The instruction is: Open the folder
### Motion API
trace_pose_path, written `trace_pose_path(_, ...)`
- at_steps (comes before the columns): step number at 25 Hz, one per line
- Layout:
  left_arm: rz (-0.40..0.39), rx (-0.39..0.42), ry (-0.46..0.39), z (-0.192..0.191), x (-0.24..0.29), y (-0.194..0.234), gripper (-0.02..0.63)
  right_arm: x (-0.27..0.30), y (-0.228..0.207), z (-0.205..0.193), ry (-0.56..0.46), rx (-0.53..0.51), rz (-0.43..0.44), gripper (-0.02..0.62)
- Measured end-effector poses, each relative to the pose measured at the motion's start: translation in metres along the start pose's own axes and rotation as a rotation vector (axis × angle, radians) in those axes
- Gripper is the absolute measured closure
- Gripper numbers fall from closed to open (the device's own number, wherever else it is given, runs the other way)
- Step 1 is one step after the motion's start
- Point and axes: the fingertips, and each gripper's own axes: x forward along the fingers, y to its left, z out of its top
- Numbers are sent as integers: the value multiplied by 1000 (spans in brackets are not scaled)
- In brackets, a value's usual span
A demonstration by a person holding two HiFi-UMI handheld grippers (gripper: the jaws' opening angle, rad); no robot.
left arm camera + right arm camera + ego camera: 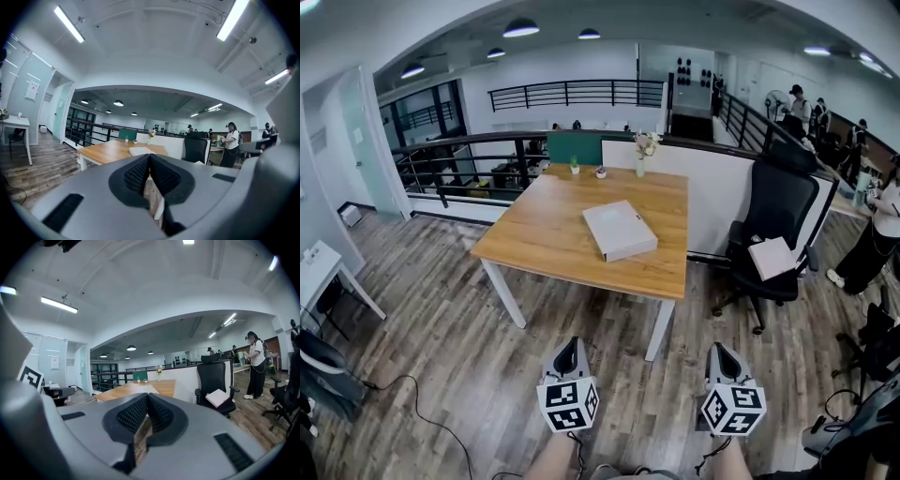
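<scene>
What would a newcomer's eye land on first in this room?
First the light wooden table with white legs in the middle of the room, with a flat, pale grey closed folder lying on it. Low in the head view, the left tool and right tool are shut, empty and well short of the table. A black office chair stands right of the table.

Folder (620,230) closed on table (534,234) (right half); left claw (570,344), right claw (720,350) well apart, over floor (441,309).
</scene>
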Motion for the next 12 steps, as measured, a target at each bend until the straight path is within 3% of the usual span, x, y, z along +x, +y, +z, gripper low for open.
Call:
trace_pose_path(3, -32, -9, -3, 1, 1, -3, 602, -1, -1, -4, 9, 5, -10, 594)
trace_pose_path(5, -53, -7, 0, 1, 2, -3, 503, -1, 2, -7, 16, 6, -16, 594)
trace_pose_path(12, -78, 34, 0, 5, 10, 1, 418, -2, 10, -10, 21, 9, -29, 594)
